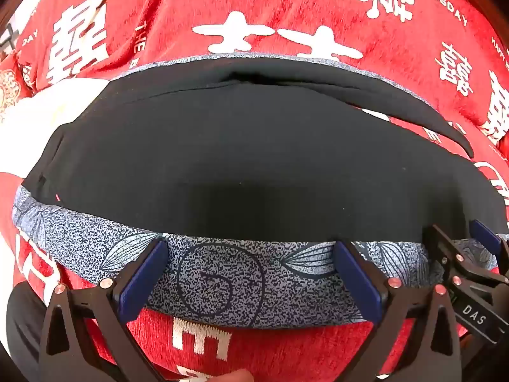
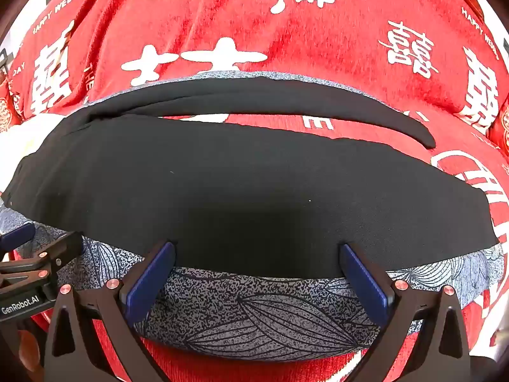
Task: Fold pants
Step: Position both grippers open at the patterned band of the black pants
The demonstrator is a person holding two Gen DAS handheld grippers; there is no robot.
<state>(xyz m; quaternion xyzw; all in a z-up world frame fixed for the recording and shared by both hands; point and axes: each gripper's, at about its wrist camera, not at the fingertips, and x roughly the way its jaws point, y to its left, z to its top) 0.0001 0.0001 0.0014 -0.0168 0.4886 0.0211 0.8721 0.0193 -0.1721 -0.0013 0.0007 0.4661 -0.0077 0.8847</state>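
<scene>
Black pants (image 1: 238, 165) lie flat across a red blanket, with a grey-blue leaf-patterned layer (image 1: 222, 280) showing along their near edge and a thin strip at the far edge. They also show in the right wrist view (image 2: 248, 184). My left gripper (image 1: 251, 254) is open, its blue pads (image 1: 144, 273) straddling the patterned near edge. My right gripper (image 2: 257, 258) is open over the same edge further right; it also shows in the left wrist view (image 1: 470, 245). The left gripper appears at the left of the right wrist view (image 2: 19, 238). Neither holds cloth.
A red blanket (image 1: 286, 3) with white characters and lettering covers the surface all around the pants. A white patch (image 1: 47, 108) lies at the left. A narrow black strip of cloth (image 2: 318, 105) trails to the far right.
</scene>
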